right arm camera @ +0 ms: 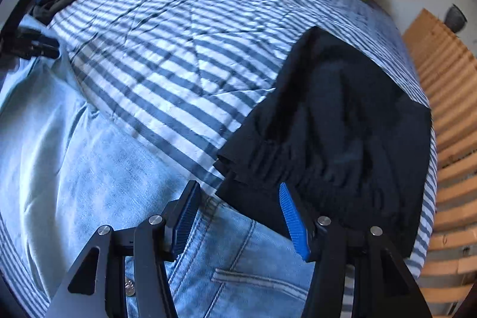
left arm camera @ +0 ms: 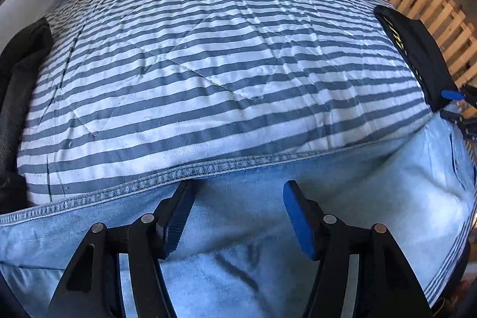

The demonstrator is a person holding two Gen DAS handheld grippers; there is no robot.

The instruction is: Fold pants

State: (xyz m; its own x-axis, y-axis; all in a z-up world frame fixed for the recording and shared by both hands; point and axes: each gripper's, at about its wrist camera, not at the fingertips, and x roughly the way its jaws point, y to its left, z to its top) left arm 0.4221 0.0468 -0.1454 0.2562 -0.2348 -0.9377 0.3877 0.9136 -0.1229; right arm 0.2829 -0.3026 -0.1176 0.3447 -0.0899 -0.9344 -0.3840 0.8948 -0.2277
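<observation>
Jeans point(left arm camera: 238, 258) of pale blue denim lie spread along the near edge of a bed, on a blue-and-white striped quilt point(left arm camera: 208, 73), with a stitched hem or seam running crosswise just ahead of the left gripper point(left arm camera: 238, 216). That gripper points steeply down over plain denim with its jaws apart and nothing pinched between the blue pads point(left arm camera: 298, 222); the cloth beneath looks flat and free. At the other end the right gripper point(right arm camera: 238, 216) hangs over the waist – a belt loop, seams and a metal button show under it – jaws likewise apart and empty. Its right-hand pad overlaps a dark garment point(right arm camera: 342, 124) lying just beside the waist, partly on the denim. So the jeans' long axis runs from one gripper to the other, parallel to the bed's edge, each hand above its own end. The next fold probably turns on that line – and the right hand would need to catch denim only, not the dark cloth beside it.
</observation>
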